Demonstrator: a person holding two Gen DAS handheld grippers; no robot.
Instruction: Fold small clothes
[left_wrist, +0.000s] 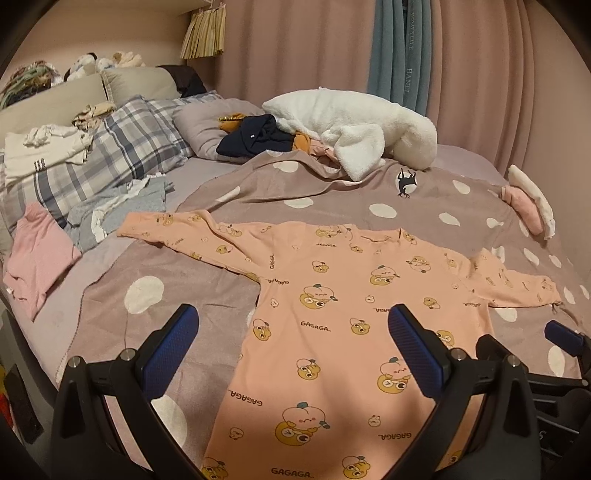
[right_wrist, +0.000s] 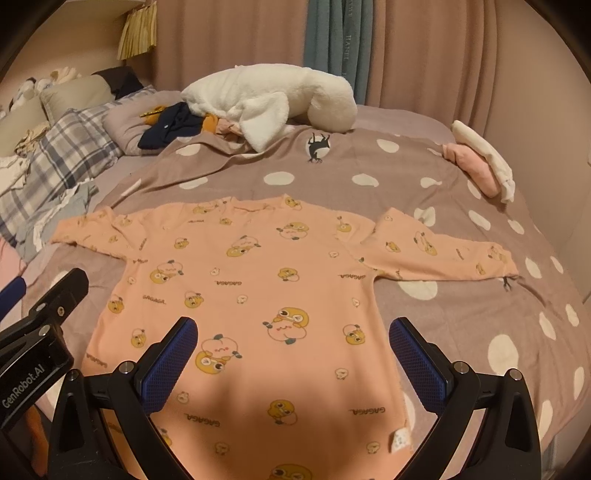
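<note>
- A small peach shirt (right_wrist: 258, 280) printed with cartoon faces and "GAGAGA" lies flat on the bed, both long sleeves spread out to the sides, its hem nearest the grippers.
- It rests on a mauve blanket (right_wrist: 461, 306) with white spots that covers most of the bed.
- The left gripper (left_wrist: 293, 332) hovers over the shirt's lower left edge, its blue-padded fingers wide apart and holding nothing.
- The right gripper (right_wrist: 293, 332) hangs above the hem, fingers likewise spread, nothing between them.
- Beyond the collar a white fluffy garment (right_wrist: 273, 99) is heaped over some dark navy clothing (right_wrist: 170, 129).
- A plaid pillow (left_wrist: 125, 147) sits at the left, with a pink garment (left_wrist: 37, 258) and grey-blue clothes (left_wrist: 122, 206) near it.
- Folded pink and white pieces (right_wrist: 484, 162) lie at the bed's far right edge.
- Pink curtains (right_wrist: 443, 48) hang behind.
</note>
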